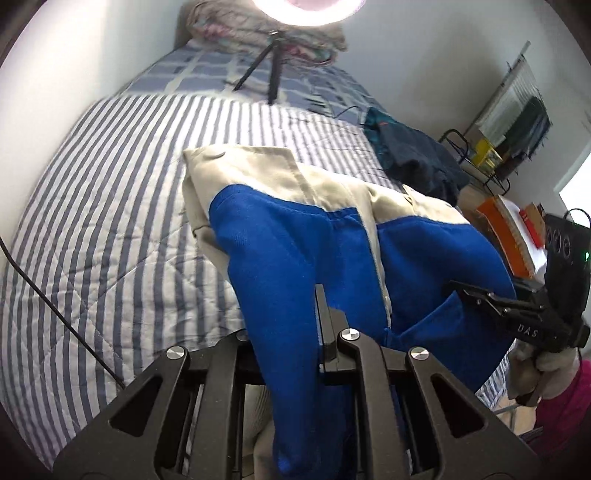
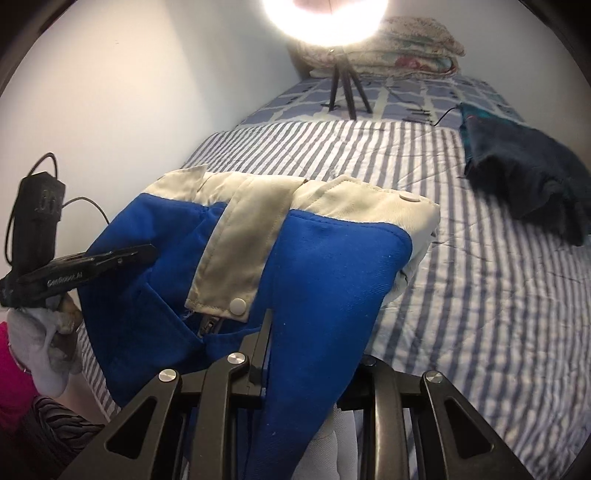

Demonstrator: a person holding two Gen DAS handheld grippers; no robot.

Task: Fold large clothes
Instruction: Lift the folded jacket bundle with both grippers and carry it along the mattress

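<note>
A: Where is the jacket (image 1: 295,236)?

B: Lifted above the striped bed (image 1: 110,206), blue cloth nearest me, cream collar toward the ring light (image 2: 325,18).

A: And your jaws?

B: My left gripper (image 1: 295,332) is nearly closed, pinching a blue fold. My right gripper (image 2: 306,354) is clamped on blue cloth too. A dark garment (image 2: 524,177) lies beyond the jacket.
</note>
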